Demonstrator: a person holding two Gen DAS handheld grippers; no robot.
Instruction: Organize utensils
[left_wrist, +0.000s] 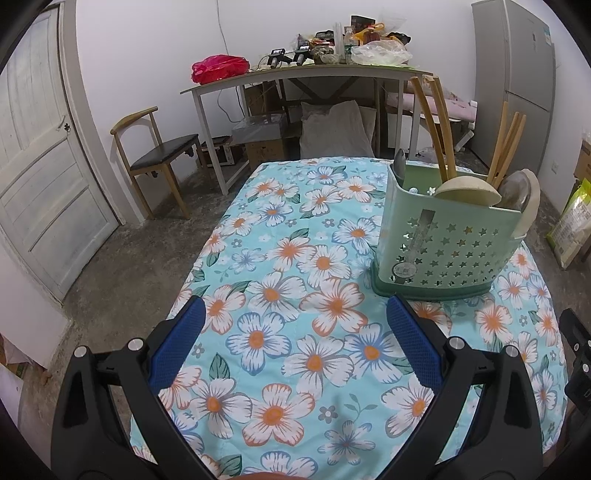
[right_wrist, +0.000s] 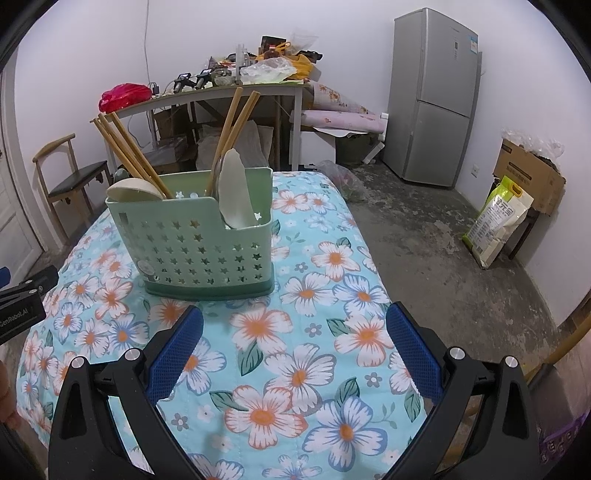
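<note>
A pale green plastic utensil caddy (right_wrist: 192, 243), its walls pierced with star-shaped holes and seated in a darker green drip base, stands upright on the flowered blue surface (right_wrist: 295, 369). Inside it, wooden chopsticks (right_wrist: 129, 151) lean out to one side in a bundle, a second pair (right_wrist: 232, 125) rises near the middle, and two cream-coloured spoons (right_wrist: 231, 192) rest with bowls up against the rim. In the left wrist view the caddy (left_wrist: 447, 243) sits ahead and to the right. The left gripper (left_wrist: 295, 347) and the right gripper (right_wrist: 295, 350) both hover above the cloth, blue-padded fingers spread wide and holding nothing.
</note>
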